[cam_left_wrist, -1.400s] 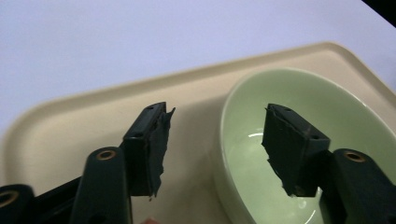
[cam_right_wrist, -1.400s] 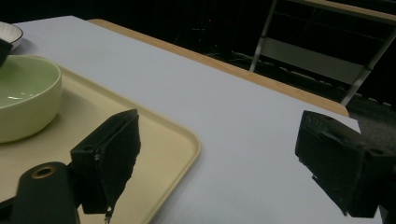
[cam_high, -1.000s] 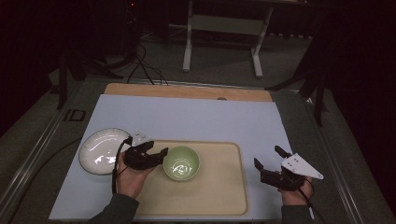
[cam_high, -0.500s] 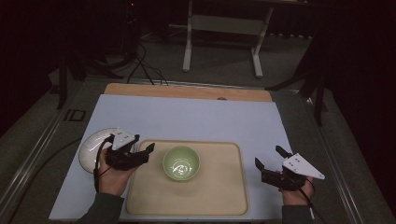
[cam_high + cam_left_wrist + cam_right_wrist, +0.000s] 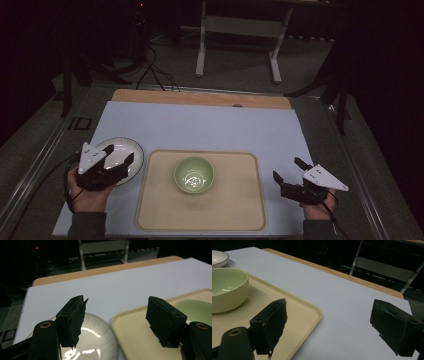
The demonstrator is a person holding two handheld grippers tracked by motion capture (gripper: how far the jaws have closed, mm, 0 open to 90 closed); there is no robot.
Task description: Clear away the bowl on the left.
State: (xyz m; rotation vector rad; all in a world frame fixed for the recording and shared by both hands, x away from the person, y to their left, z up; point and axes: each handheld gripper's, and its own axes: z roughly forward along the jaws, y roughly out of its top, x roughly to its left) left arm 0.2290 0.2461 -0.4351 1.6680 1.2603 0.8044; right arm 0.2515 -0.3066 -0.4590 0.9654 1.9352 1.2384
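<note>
Two grippers showed from above: left gripper [image 5: 122, 162] hung over one white plate [image 5: 131, 148], jaws just widened, nothing between; one green bowl [image 5: 194, 174] sat on one tray [image 5: 240, 210] beside it. Left gripper view: plate beneath; best straddle its rim squarely. Right gripper view: right gripper [image 5: 327, 327] spread, empty.

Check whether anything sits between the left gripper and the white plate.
Nothing visible does. The left gripper hangs over the plate, jaws open with nothing between them. The tray and green bowl lie to the plate's right, out of the way.
</note>
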